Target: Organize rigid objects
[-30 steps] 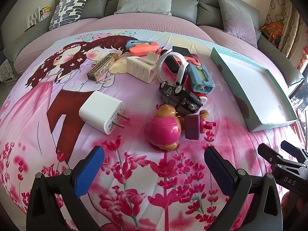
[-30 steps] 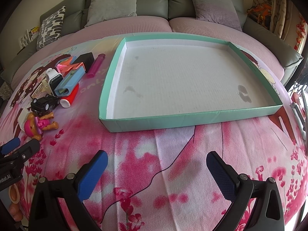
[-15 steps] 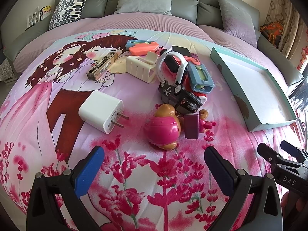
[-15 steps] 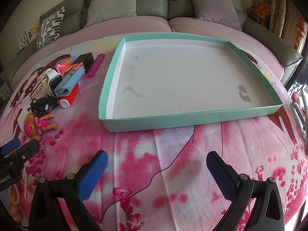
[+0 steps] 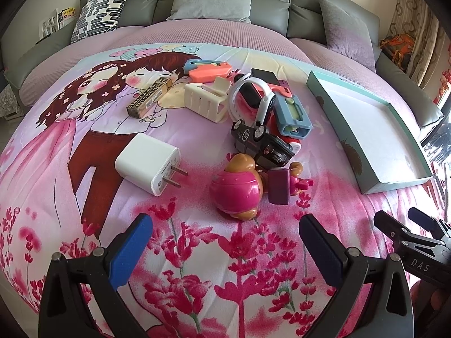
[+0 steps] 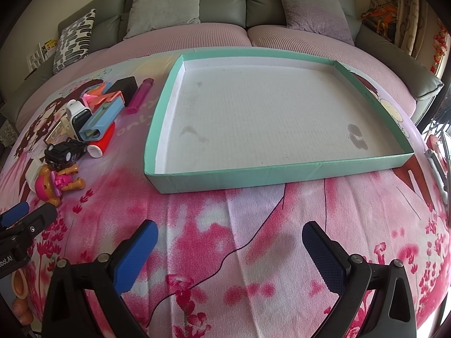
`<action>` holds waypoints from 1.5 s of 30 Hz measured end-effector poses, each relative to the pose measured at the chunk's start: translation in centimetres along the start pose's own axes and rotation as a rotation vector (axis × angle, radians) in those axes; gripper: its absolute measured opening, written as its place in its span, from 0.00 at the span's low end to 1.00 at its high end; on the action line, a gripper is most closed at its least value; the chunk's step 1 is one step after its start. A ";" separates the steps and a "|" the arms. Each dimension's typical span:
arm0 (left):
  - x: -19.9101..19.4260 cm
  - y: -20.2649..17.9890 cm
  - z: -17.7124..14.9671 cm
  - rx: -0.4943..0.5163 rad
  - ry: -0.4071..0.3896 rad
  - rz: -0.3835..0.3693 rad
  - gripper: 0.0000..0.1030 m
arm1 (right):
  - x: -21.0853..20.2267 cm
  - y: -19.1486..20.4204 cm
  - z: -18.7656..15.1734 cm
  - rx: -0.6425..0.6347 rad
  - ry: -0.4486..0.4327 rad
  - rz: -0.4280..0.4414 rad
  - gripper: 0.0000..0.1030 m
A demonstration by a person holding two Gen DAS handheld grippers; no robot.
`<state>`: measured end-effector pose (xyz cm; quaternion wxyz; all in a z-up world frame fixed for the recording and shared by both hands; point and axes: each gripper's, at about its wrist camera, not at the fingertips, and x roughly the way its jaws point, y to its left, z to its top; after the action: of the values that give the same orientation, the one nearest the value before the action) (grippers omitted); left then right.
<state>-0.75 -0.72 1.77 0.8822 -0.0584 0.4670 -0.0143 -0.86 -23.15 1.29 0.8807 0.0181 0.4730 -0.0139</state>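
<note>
A pile of small objects lies on the pink printed blanket in the left wrist view: a white charger plug (image 5: 148,164), a pink toy figure (image 5: 239,190), a black toy car (image 5: 260,143), a white smartwatch (image 5: 253,98), a cream clip (image 5: 205,98), a blue case (image 5: 293,117) and a patterned box (image 5: 149,98). My left gripper (image 5: 225,242) is open and empty, just short of the pink toy. The empty teal tray (image 6: 282,173) lies ahead of my right gripper (image 6: 229,253), which is open and empty. The pile also shows in the right wrist view (image 6: 81,129).
A grey sofa back with cushions (image 6: 166,8) rises behind the blanket. The right gripper's tips (image 5: 408,225) show at the lower right of the left wrist view. The left gripper's tips (image 6: 25,214) show at the left of the right wrist view.
</note>
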 end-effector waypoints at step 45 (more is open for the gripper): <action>1.3 8.0 4.3 -0.030 0.029 0.042 1.00 | 1.0 14.6 3.5 -0.249 0.028 0.315 1.00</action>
<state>3.33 7.53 2.16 0.8744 -0.0615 0.4812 0.0104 3.20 -8.73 2.71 0.8609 -0.0169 0.4745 0.1827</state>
